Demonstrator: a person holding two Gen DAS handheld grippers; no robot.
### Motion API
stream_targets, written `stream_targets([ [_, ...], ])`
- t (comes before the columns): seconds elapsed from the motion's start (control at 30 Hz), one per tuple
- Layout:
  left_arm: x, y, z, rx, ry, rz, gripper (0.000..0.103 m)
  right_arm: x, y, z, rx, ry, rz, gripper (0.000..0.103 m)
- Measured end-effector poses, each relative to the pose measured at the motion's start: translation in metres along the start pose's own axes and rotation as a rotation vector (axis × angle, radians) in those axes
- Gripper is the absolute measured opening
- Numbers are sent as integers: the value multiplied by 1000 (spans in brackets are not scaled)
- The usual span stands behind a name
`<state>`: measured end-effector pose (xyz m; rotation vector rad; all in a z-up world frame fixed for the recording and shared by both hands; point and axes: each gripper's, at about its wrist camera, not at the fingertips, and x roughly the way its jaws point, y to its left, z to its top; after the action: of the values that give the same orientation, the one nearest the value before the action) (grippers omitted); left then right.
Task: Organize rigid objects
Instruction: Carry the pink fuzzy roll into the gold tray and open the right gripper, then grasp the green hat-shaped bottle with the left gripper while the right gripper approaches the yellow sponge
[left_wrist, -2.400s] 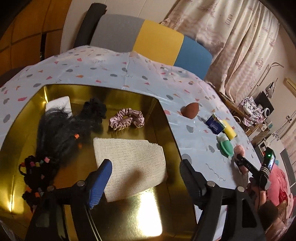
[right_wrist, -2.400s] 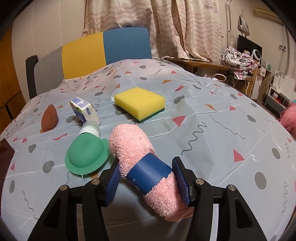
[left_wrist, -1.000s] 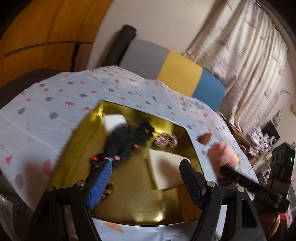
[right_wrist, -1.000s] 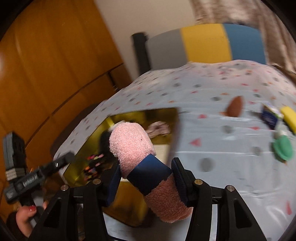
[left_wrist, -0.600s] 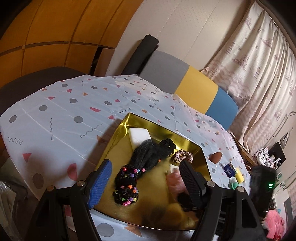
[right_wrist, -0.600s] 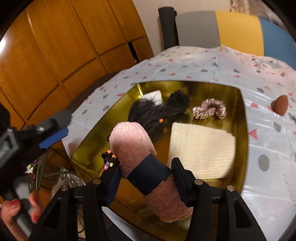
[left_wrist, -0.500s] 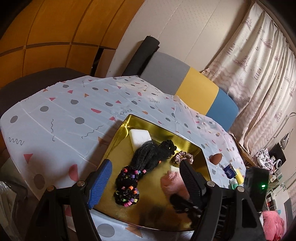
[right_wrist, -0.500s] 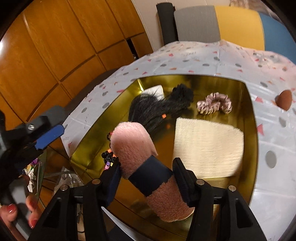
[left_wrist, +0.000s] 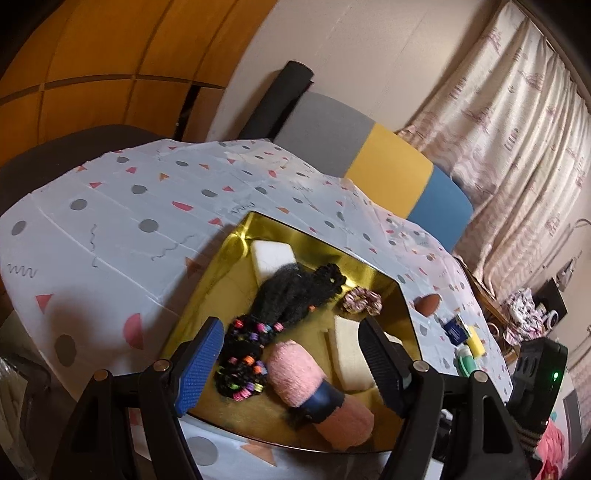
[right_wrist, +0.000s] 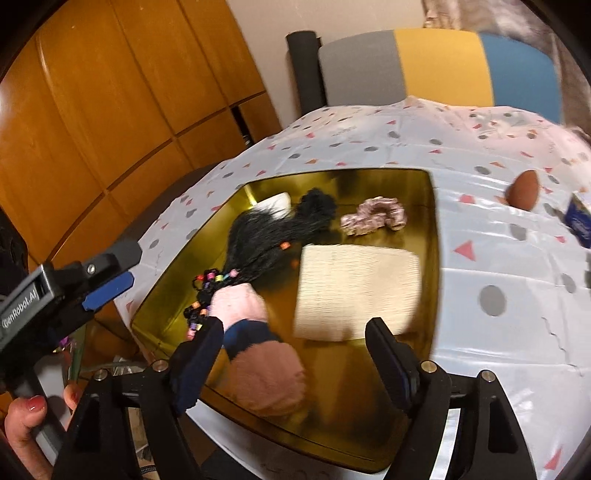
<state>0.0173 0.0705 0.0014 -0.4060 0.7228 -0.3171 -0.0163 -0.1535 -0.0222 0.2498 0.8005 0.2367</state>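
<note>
Grippers: right gripper (right_wrist: 291, 360) spread wide just above the gold tray's (right_wrist: 431, 221) near edge, left gripper (left_wrist: 291, 360) likewise spread and empty. Pink fuzzy roll (right_wrist: 255, 339) with navy band lies released at that edge, touching the beaded black hairpiece (right_wrist: 266, 240), apparently to group it with soft items. Beyond: cream cloth (right_wrist: 354, 291), pink scrunchie (right_wrist: 373, 216), white block (left_wrist: 271, 258).

Warm-lit room, patterned table

Wooden wall panels (right_wrist: 110, 92) to the left; a grey, yellow and blue chair (left_wrist: 373, 162) at the table's (left_wrist: 110, 221) far edge; pale patterned curtains (left_wrist: 517, 122) behind.
</note>
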Motion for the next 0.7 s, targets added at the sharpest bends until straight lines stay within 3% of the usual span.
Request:
stream_targets([
  [0.3, 6, -27, -14, 84, 49, -51, 76, -24, -35, -4, 41, -57, -81, 84],
  [0.7, 23, -83, -36, 218, 159, -127, 76, -64, -136, -33, 163, -70, -279, 84],
])
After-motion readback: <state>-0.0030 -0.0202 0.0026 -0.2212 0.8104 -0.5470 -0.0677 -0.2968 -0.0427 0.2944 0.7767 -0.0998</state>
